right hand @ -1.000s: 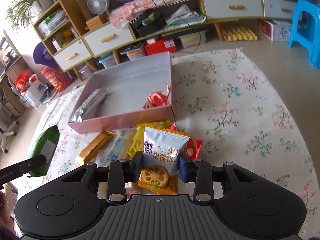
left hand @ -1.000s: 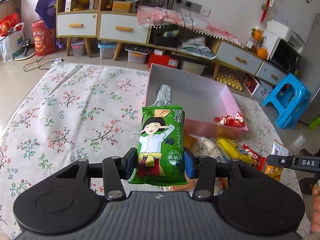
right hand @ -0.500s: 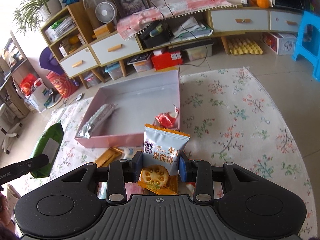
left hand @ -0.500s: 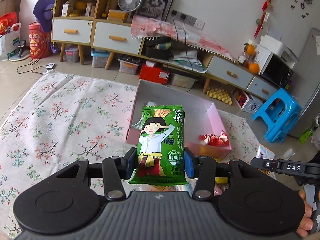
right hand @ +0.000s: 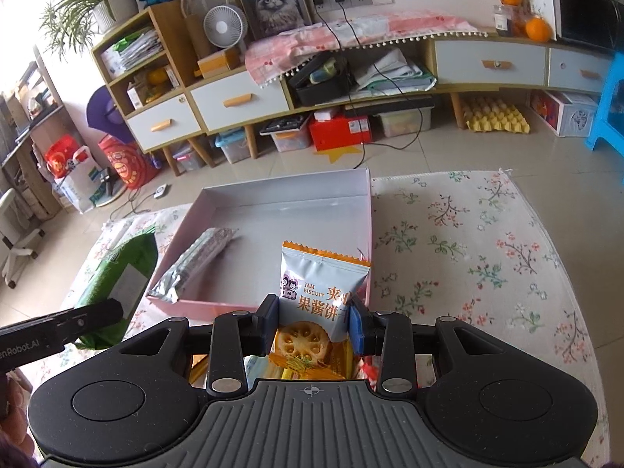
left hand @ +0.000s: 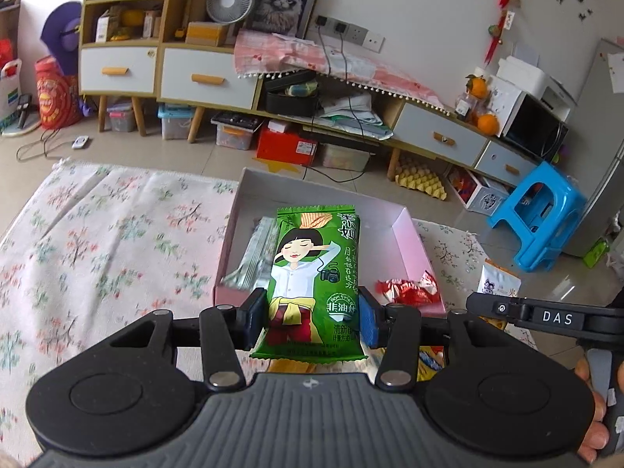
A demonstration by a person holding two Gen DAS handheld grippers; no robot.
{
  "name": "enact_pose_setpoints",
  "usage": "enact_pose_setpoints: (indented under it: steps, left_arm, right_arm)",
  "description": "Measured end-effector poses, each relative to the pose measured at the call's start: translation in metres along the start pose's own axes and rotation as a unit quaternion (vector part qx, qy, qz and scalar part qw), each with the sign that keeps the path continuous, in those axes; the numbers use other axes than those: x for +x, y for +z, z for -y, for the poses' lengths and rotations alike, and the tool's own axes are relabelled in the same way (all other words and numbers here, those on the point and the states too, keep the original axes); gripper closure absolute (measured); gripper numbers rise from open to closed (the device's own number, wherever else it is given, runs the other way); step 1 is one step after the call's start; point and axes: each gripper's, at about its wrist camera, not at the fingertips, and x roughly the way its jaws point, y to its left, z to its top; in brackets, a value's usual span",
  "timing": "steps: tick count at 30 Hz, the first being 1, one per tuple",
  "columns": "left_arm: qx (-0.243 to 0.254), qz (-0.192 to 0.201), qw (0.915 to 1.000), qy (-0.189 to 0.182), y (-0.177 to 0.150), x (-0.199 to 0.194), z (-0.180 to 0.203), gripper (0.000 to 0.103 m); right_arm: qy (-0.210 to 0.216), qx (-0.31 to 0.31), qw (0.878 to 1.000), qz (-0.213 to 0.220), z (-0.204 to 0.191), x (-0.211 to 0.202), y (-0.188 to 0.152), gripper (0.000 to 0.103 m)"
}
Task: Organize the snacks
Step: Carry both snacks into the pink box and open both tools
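Note:
My left gripper (left hand: 311, 321) is shut on a green snack packet (left hand: 316, 273) with a cartoon girl, held upright above the near wall of the pink box (left hand: 413, 238). My right gripper (right hand: 314, 323) is shut on a grey-and-orange jam biscuit packet (right hand: 321, 288), held above the box's near right corner (right hand: 366, 210). Inside the box lie a silver wrapped bar (right hand: 195, 265) (left hand: 253, 253) and a red wrapped candy (left hand: 407, 286). The green packet also shows at the left of the right wrist view (right hand: 121, 269). The biscuit packet shows in the left wrist view (left hand: 499, 280).
The box sits on a floral cloth (right hand: 468, 241). More loose snacks lie under the right gripper (right hand: 308, 366), mostly hidden. Beyond are a low cabinet (right hand: 487, 62), a red box (right hand: 339, 128) and a blue stool (left hand: 538, 210).
Both grippers have risen and moved forward toward the box, each still holding its packet. The loose snack pile has slipped under the gripper bodies.

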Motion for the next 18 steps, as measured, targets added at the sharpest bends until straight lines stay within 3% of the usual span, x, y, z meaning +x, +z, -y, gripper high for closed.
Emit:
enact_pose_setpoints:
  steps: [10,14,18]
  left_arm:
    - [0.064,0.035,0.9964,0.042,0.007,0.028,0.012,0.059]
    - [0.041,0.021,0.9985,0.029,0.010,0.037,0.000,0.059]
    - [0.048,0.009,0.9984,0.030,0.011,0.047,0.003,0.059]
  right_arm:
    - [-0.007,-0.002,1.000,-0.004,0.005,0.023,0.019,0.068]
    - [0.005,0.010,1.000,-0.010,0.007,0.033,0.025,0.068]
    - [0.007,0.011,1.000,-0.015,0.005,0.046,0.031,0.068]
